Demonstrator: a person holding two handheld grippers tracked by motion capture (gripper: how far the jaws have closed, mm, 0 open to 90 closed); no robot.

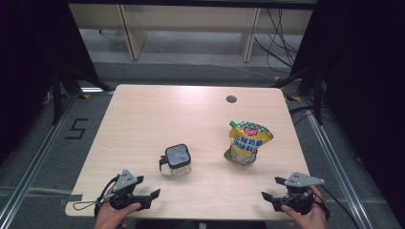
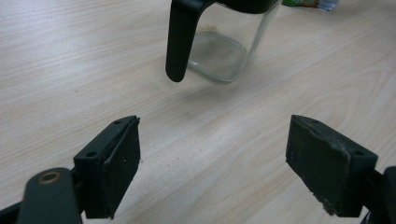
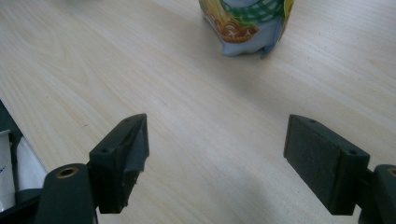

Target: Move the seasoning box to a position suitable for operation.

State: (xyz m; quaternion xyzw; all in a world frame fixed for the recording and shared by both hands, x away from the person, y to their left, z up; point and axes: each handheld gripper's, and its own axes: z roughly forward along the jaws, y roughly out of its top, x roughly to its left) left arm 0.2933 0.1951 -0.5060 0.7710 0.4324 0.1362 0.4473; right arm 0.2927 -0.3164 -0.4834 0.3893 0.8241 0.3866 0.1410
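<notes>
The left gripper [image 1: 143, 197] and right gripper [image 1: 273, 194] rest at the near edge of the pale wood-grain desk [image 1: 143, 119], each with its fingers [image 2: 119, 161] spread wide and nothing between them. The left gripper view brings out the glass jar [image 1: 177, 160] standing upright just ahead, its black handle [image 2: 180, 39] hanging toward the camera, and the right gripper view shows the base of the yellow pouch [image 1: 247, 142]. The high view adds the jar's dark lid, the pouch standing upright with its green cap away from the person, a round hole [image 1: 231, 99] in the desk's far side, and grey floor and cables behind.
</notes>
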